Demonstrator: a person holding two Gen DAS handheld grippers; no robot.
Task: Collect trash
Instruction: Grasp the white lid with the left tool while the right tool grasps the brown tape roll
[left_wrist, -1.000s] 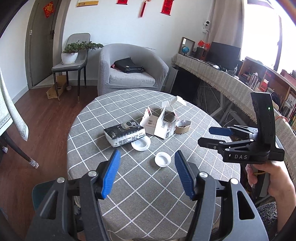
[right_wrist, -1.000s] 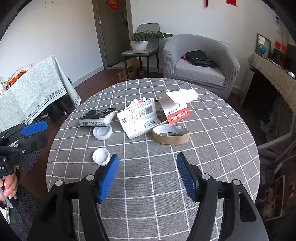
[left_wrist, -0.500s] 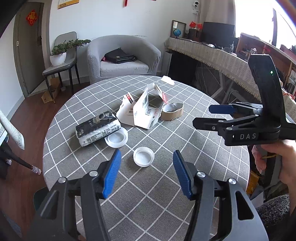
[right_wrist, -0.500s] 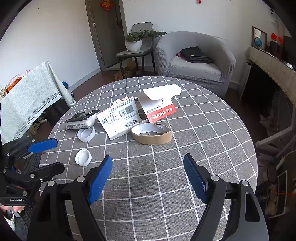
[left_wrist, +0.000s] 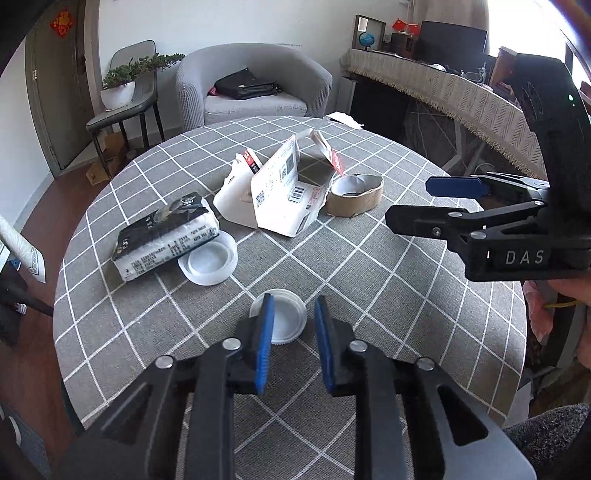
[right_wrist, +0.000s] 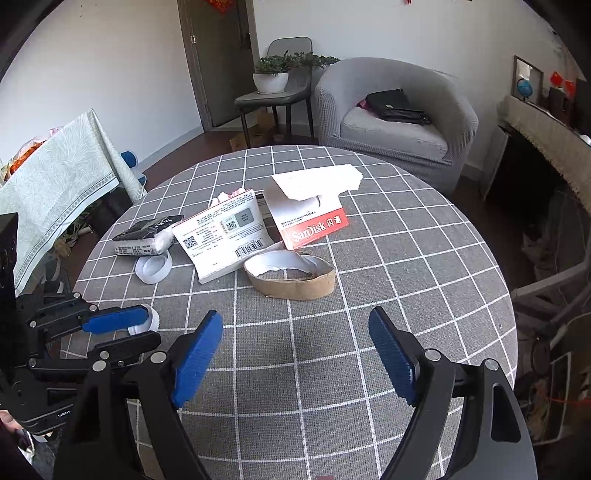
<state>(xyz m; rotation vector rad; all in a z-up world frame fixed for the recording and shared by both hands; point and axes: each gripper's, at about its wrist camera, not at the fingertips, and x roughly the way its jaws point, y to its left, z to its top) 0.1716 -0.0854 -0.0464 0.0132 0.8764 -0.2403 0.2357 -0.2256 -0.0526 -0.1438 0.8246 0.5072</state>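
i'm getting bright, even daylight on both feeds. in the left wrist view the window (left_wrist: 517, 26) at the top right is blown out to white, with a pinkish flare along that corner. the checked bench (left_wrist: 369, 266) is lit softly; the small white lid (left_wrist: 284, 314) and the cardboard ring (right_wrist: 295, 275) throw only faint, short shadows. fisheye bending is strong: the bench edge bows, the door (right_wrist: 218, 62) leans, and black vignette fills the corners. the centre is sharp, but the right hand-held gripper (right_wrist: 295, 354) up close looks slightly soft.
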